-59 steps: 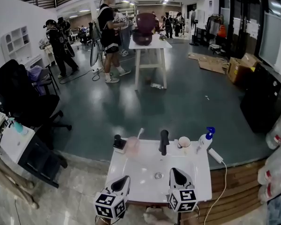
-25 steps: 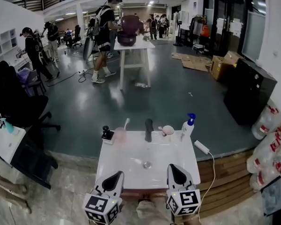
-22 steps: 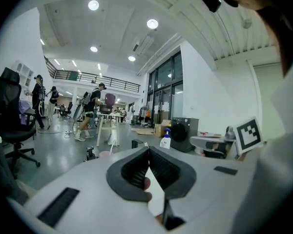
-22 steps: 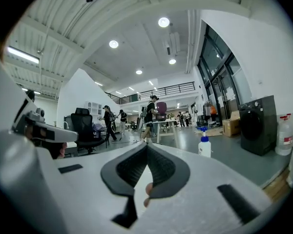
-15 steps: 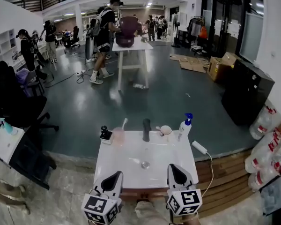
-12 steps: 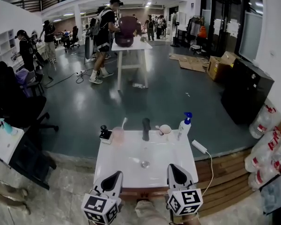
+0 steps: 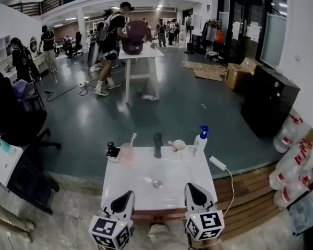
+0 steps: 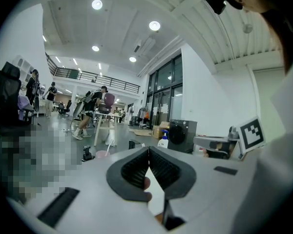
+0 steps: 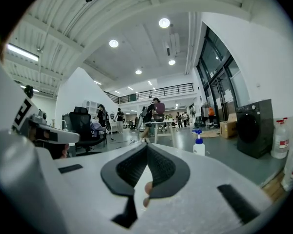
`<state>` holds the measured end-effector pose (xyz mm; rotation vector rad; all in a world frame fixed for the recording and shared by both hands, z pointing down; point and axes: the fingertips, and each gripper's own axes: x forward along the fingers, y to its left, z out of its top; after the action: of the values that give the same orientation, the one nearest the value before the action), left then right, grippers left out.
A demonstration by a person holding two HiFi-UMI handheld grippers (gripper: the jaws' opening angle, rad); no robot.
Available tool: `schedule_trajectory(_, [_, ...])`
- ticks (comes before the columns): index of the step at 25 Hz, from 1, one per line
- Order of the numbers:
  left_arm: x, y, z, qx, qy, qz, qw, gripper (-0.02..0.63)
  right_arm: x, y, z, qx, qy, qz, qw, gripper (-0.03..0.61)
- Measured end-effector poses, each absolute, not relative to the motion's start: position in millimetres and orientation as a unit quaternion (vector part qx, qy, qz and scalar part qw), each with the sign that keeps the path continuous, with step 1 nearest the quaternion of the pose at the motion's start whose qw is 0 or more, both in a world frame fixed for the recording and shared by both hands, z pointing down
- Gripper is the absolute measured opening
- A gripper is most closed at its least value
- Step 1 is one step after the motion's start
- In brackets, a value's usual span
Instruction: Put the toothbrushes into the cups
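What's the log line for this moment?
left gripper: shut, empty | right gripper: shut, empty | both: at sink near edge | pink cup: toothbrush inside | white cup: contents unclear

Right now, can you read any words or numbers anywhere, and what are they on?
No text here can be read.
Big bottles: red labels, print too small to read.
Pump bottle: label too blurred to read.
Left gripper and right gripper: black-and-white square patterns on their cubes, no letters or numbers.
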<state>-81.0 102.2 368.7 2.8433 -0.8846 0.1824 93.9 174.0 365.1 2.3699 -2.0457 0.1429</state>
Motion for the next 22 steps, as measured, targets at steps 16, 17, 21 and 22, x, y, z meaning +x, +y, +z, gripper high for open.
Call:
schedule_trajectory(16, [-93.8, 103.6, 367.1, 0.950, -0.288, 0.034, 0.114, 0.006, 99.5, 180.5, 366.6, 0.771, -0.635, 0.048, 0.012, 0.000])
schedule_trajectory(17, [-95.3, 104.6, 368.8, 0.950, -0.289, 0.037, 0.112, 0.006, 100.7, 181.1, 367.0, 0.773, -0.633, 0.052, 0.006, 0.000])
schedule_trajectory(21, [-101.6, 110.5, 371.9, 0.949, -0.291, 0.046, 0.112, 0.006, 98.8, 185.1, 364.7, 0.779, -0.625, 0.052, 0.004, 0.000])
schedule_trajectory(22, [-103.3, 112.1, 373.0, 0.949, -0.291, 0.048, 0.113, 0.006, 96.7, 187.3, 364.8, 0.778, -0.626, 0.054, 0.005, 0.000])
